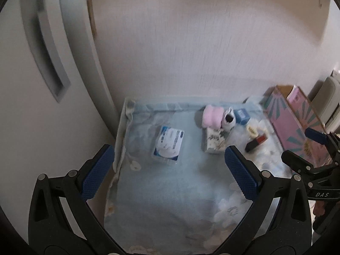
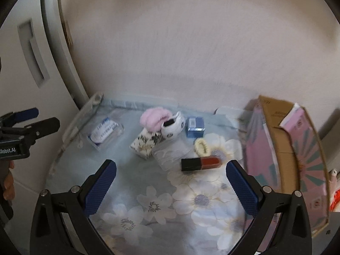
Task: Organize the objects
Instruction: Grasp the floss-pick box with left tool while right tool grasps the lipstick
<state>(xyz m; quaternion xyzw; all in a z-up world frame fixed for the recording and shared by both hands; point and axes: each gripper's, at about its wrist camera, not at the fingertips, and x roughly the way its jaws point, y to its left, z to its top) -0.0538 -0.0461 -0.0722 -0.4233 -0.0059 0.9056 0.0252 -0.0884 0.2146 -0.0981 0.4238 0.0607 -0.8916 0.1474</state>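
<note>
1. The left gripper (image 1: 170,159) hangs above a pale blue flowered cloth (image 1: 170,201); its blue-padded jaws stand wide apart and hold nothing.
2. The right gripper (image 2: 171,174) hangs over the same cloth (image 2: 148,180); its jaws are likewise spread wide and empty.
3. A flat clear packet with a blue and white label (image 1: 167,146) lies on the cloth between the left gripper's fingertips in that view, apart from the other things; in the right wrist view it (image 2: 105,132) lies toward the left edge of the cloth.
4. A pink fluffy roll (image 2: 154,119) sits near the wall; a small white pouch with dark marks (image 2: 173,125) touches its right side; a small blue box (image 2: 195,126) stands just beside the pouch.
5. A flowered white box (image 2: 145,145) lies in front of the pink roll, touching it.
6. A cream hair clip (image 2: 201,146) lies near a lip tint tube with a black cap and red body (image 2: 200,163); the tube lies on its side between the right gripper's fingertips in that view.
7. A pink cardboard box with teal rays (image 2: 301,159) stands open at the right edge of the cloth; what it holds is not visible.
8. Both views are blurred; the labels cannot be read.
</note>
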